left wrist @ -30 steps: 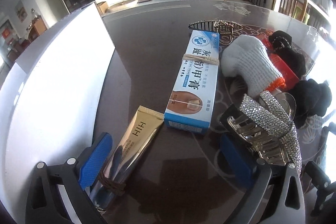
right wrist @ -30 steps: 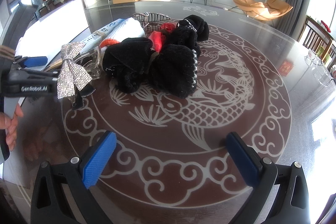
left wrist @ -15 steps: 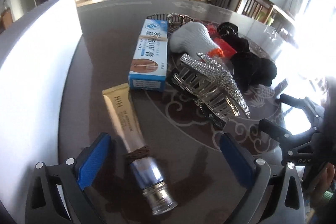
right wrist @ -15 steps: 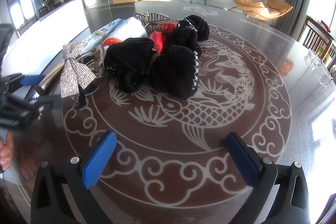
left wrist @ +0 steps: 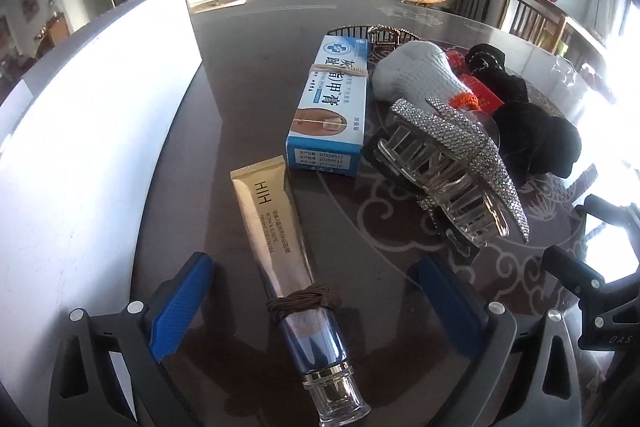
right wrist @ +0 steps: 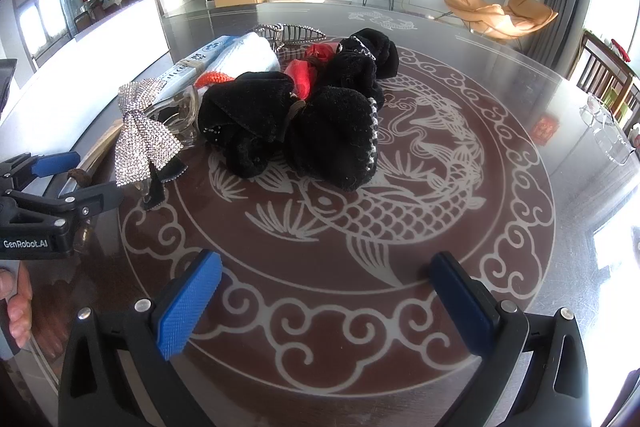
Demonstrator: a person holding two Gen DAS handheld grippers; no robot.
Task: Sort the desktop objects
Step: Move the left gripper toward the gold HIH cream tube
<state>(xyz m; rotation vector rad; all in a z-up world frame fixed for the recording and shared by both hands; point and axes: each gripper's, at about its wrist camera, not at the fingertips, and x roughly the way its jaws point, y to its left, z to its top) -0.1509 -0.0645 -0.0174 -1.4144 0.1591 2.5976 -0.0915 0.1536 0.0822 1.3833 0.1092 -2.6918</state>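
Observation:
My left gripper (left wrist: 316,303) is open, its blue pads on either side of a gold cream tube (left wrist: 280,239) lying on the table, cap end nearest me, a brown hair tie (left wrist: 302,303) around it. Beyond lie a blue-and-white ointment box (left wrist: 334,103), a rhinestone claw clip (left wrist: 452,163), a grey-white sock (left wrist: 416,75) and black scrunchies (left wrist: 536,135). My right gripper (right wrist: 320,303) is open and empty above the fish pattern, short of the black scrunchies (right wrist: 304,123). The rhinestone clip (right wrist: 140,135) and the left gripper (right wrist: 64,183) show at its left.
A white box (left wrist: 88,131) stands along the table's left side. A wire basket (right wrist: 288,33) sits behind the pile, with red items (right wrist: 304,75) among the scrunchies. Clear acrylic pieces (right wrist: 608,135) lie at the far right edge of the round glass table (right wrist: 480,211).
My left gripper has drawn back and swung round; the cream tube now lies centred between its open fingers, and the claw clip sits farther off. The right gripper has not moved.

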